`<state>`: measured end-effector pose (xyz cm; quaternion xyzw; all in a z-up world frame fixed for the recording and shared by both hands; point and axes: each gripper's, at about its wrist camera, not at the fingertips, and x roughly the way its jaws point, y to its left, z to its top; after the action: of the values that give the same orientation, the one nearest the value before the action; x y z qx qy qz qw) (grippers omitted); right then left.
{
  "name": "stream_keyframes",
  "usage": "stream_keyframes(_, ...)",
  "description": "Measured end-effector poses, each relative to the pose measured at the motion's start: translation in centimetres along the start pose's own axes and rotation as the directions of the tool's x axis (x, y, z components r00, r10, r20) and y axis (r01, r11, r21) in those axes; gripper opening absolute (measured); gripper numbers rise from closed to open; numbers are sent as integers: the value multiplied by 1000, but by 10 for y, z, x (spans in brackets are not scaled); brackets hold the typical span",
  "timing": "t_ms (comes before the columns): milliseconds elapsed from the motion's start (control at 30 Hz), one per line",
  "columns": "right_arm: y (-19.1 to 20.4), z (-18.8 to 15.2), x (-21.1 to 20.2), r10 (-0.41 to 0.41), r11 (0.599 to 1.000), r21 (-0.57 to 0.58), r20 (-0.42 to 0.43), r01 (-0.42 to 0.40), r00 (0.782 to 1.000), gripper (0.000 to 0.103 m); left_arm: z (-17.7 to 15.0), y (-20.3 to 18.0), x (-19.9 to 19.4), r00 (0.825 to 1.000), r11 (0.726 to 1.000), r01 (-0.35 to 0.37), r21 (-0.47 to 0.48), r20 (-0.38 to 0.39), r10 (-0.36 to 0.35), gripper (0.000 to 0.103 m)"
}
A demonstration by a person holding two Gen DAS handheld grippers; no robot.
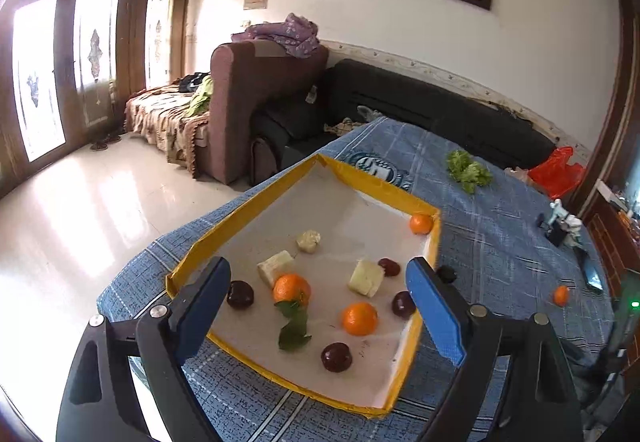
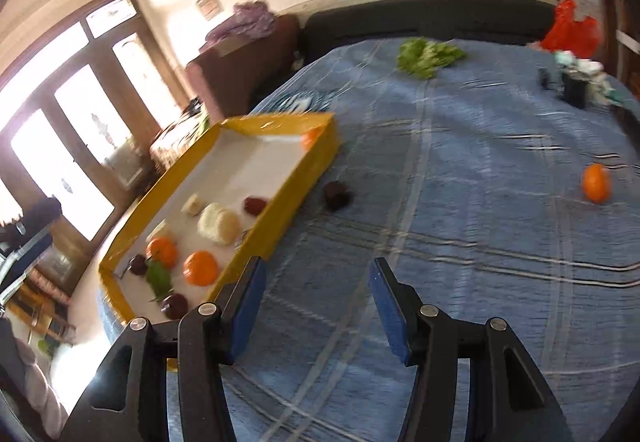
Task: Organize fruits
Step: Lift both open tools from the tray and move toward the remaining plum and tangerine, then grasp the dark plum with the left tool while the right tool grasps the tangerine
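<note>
Left wrist view looks down on the yellow-rimmed tray [image 1: 248,198], with the left gripper [image 1: 318,306] spread wide and empty above its near end. Inside the tray lie three oranges, one [image 1: 359,318] near the front, several dark plums [image 1: 336,356] and pale cut chunks [image 1: 366,277]. Right wrist view shows the right gripper [image 2: 316,312] also wide and empty over the blue cloth [image 2: 460,202], just right of the tray. One plum [image 2: 337,195] sits just outside the tray's right wall; a loose orange [image 2: 596,182] lies well right of the tray.
</note>
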<state>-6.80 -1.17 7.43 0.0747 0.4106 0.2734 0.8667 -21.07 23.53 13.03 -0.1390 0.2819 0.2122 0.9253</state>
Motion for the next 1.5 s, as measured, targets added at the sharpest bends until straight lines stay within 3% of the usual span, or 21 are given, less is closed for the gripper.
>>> stream_keyframes(200,-14,19,14,-58,998,-8,-30,58,998,61,-5,0,9,1000,1000,23,-6,-20,-23,89)
stream_keyframes(333,2,47,51,-64,996,-62,-50,61,997,61,-8,6,12,999,999,37,-6,-35,-37,89)
stream_keyframes(467,-2,70,93,-45,999,-17,-114,43,993,61,-6,15,12,999,999,33,-17,-33,-34,89)
stream_keyframes(667,-2,71,132,-44,999,-8,-206,44,977,61,-8,13,22,997,999,44,-15,-56,-45,89)
stream_keyframes(733,2,67,132,-58,998,-31,-195,53,979,57,-9,10,25,997,999,47,-10,-63,-48,89)
stream_keyframes(800,5,64,130,-67,997,-53,-206,57,976,36,-9,5,27,996,998,55,-6,-70,-56,89)
stream_keyframes(833,5,63,128,-67,997,-56,-211,56,975,32,-9,2,28,995,998,61,-3,-73,-61,89)
stream_keyframes(1133,-31,22,67,-82,996,-39,-231,75,969,33,-21,-39,26,983,984,159,80,-103,-151,89)
stream_keyframes(1267,-58,14,38,-75,997,-8,-217,75,973,34,-34,-68,28,965,962,235,137,-150,-214,89)
stream_keyframes(1367,-86,20,6,-58,998,21,-148,61,987,36,-43,-86,27,956,945,271,184,-169,-241,89)
stream_keyframes(1400,-98,26,-6,-79,996,29,-105,83,991,39,-45,-93,27,954,939,277,203,-173,-245,89)
stream_keyframes(1467,-123,37,-23,-145,987,58,-34,147,989,53,-49,-102,27,948,928,296,224,-186,-258,89)
stream_keyframes(1500,-139,44,-30,-186,979,85,-5,185,983,55,-50,-106,27,944,924,307,229,-195,-265,89)
